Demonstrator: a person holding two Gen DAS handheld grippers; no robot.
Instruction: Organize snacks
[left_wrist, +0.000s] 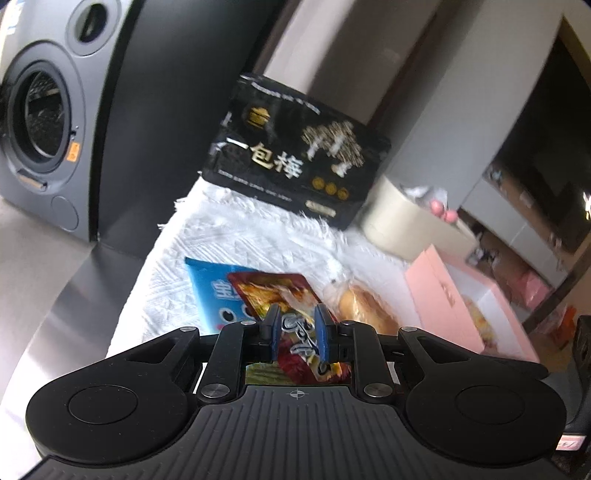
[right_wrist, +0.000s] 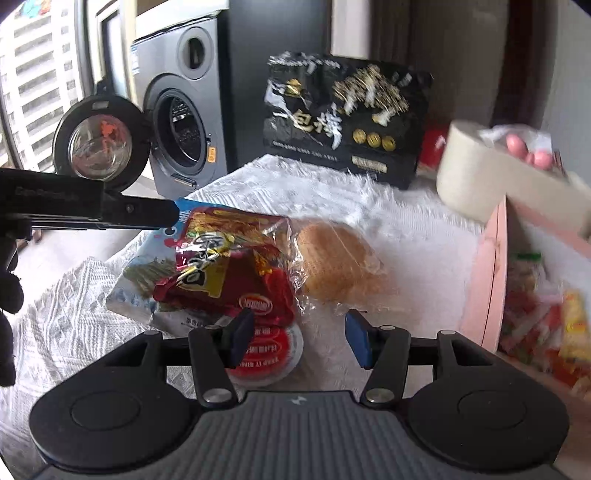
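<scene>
My left gripper is shut on the near end of a red snack packet, which lies over a blue packet on the white textured cloth. In the right wrist view the same red packet sits crumpled on the blue one, and the left gripper reaches its far left corner. A bread roll in clear wrap lies just right of the packets. My right gripper stands open above the cloth. A round red-lidded cup lies under its left finger.
A large black bag with gold print stands at the back. A cream container and an open pink box holding several snacks are on the right. A grey washing machine stands beyond the table's left edge.
</scene>
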